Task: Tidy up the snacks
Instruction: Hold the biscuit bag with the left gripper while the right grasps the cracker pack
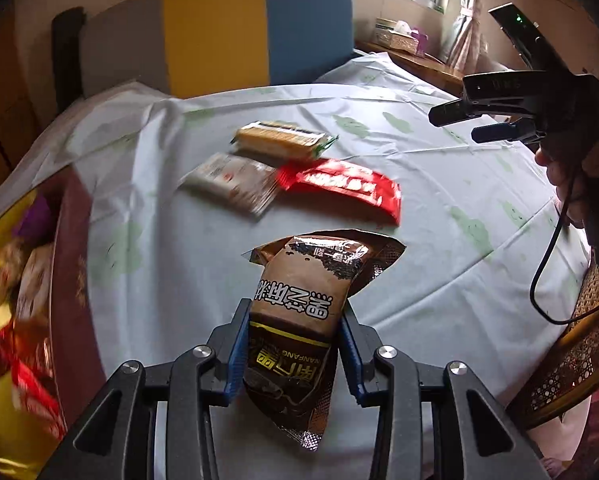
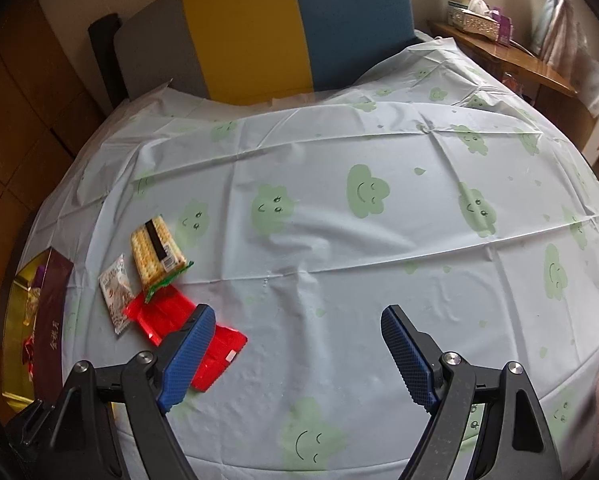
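My left gripper [image 1: 295, 320] is shut on a brown snack packet [image 1: 299, 304] and holds it above the table. Beyond it lie a yellow cracker pack [image 1: 279, 140], a white packet [image 1: 231, 180] and a red packet [image 1: 343, 188]. A gold-lined maroon box [image 1: 71, 280] with several snacks in it sits at the left. My right gripper [image 2: 295, 340] is open and empty above the tablecloth; it shows at the right of the left wrist view [image 1: 459, 124]. The right wrist view shows the cracker pack [image 2: 157, 250], white packet [image 2: 117, 292], red packet [image 2: 171, 316] and box [image 2: 51, 320].
The round table wears a pale cloth with green smiling clouds [image 2: 363, 192]. A grey, yellow and blue headboard [image 2: 259, 28] stands behind. A wooden shelf with a tissue box [image 2: 475, 12] is at the back right. A rattan chair [image 1: 571, 344] is at the right.
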